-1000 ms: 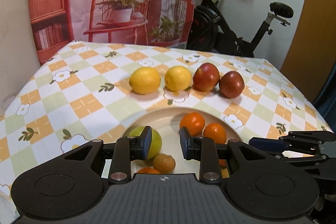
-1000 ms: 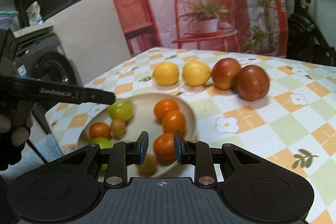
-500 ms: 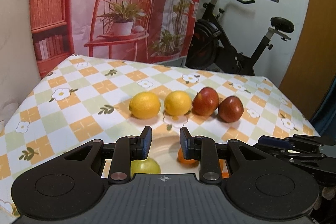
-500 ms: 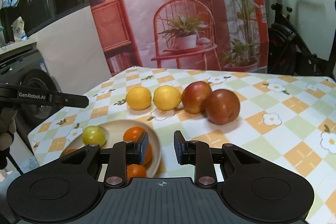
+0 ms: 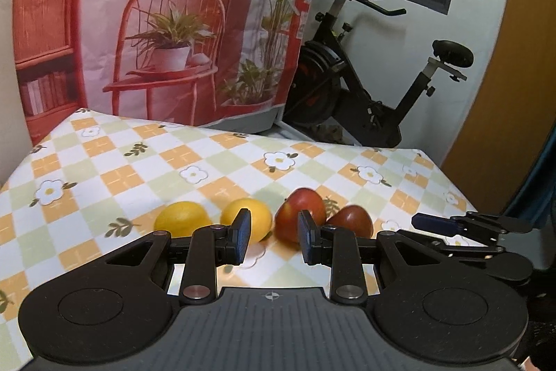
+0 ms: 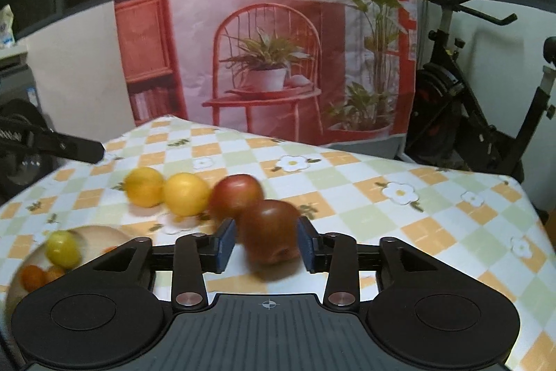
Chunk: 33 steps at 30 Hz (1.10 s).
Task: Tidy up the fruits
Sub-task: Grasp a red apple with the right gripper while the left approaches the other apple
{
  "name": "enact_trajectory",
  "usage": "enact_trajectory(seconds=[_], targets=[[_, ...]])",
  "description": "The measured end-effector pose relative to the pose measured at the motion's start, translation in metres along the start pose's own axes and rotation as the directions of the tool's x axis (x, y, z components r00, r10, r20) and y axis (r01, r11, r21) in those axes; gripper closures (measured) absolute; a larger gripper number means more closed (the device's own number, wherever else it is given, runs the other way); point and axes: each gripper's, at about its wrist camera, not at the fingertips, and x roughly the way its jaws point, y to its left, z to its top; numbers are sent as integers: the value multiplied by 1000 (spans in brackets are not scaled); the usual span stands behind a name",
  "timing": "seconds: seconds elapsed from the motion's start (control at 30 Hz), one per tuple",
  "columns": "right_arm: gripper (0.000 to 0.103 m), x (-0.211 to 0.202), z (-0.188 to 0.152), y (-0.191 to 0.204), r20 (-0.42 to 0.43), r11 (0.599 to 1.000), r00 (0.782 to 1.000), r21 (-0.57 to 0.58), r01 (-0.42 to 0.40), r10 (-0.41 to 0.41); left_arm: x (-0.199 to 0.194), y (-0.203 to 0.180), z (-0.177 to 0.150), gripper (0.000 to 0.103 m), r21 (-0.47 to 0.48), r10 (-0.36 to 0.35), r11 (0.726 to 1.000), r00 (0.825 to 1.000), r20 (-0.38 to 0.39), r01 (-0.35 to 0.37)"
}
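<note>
Where the left tongs are pointing: a row of four fruits is lying on the checked surface, just beyond the fingertips.
Left tongs, state: the jaws are sitting drawn in to their narrowest, holding nothing; only cloth is showing in the slit between the pads.
Row, left to right: left lemon, right lemon, red apple, dark red apple; the lemons are lying close together, and the two apples are standing just beside each other.
Overlap: the left pad is covering part of the right lemon, and the right pad is covering part of the red apple.
Background: a printed backdrop is hanging behind the surface, with an exercise bike standing to its right.

Right wrist view: the same row is running away to the left, blurred.
Right tongs, state: the jaws have just been opening and are now standing parted; the dark red apple is showing in the gap, with the pads not pressing on it.
Depth: whether that apple is lying truly between the pads or just past them, I cannot tell.
Plate: it is sitting at lower left, near the lemons, carrying a green fruit and small oranges.
Left edge: the left tongs' finger is reaching in above the surface, well apart from the fruit.
</note>
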Motion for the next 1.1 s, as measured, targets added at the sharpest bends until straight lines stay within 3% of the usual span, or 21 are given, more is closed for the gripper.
enact_trajectory(seconds=[0.17, 0.27, 0.37, 0.47, 0.67, 0.87, 0.97, 1.1], targets=[[45, 27, 3, -11, -44, 1000, 999, -1, -27, 27, 17, -6, 2, 70, -17, 18, 1000, 1000, 12, -18], [43, 45, 5, -9, -79, 999, 996, -24, -39, 37, 23, -7, 2, 63, -30, 29, 999, 999, 15, -29], [40, 60, 6, -7, -95, 998, 995, -41, -41, 37, 25, -6, 1, 63, -35, 13, 999, 999, 48, -12], [39, 73, 6, -6, -115, 998, 992, -35, -53, 49, 28, -4, 3, 61, -53, 18, 998, 998, 58, -15], [37, 90, 5, -12, -129, 998, 989, 1, -69, 68, 40, 4, 8, 60, -161, -19, 987, 1000, 2, 19], [40, 90, 0, -17, -117, 996, 989, 39, -86, 90, 50, 2, 6, 59, -171, -48, 984, 998, -35, 42], [40, 83, -5, -22, -103, 994, 989, 59, -97, 103, 54, -3, 6, 48, -144, -43, 989, 998, -42, 37], [40, 70, -13, -28, -79, 991, 990, 87, -106, 113, 63, -9, 5, 46, -136, -68, 989, 995, -78, 57]])
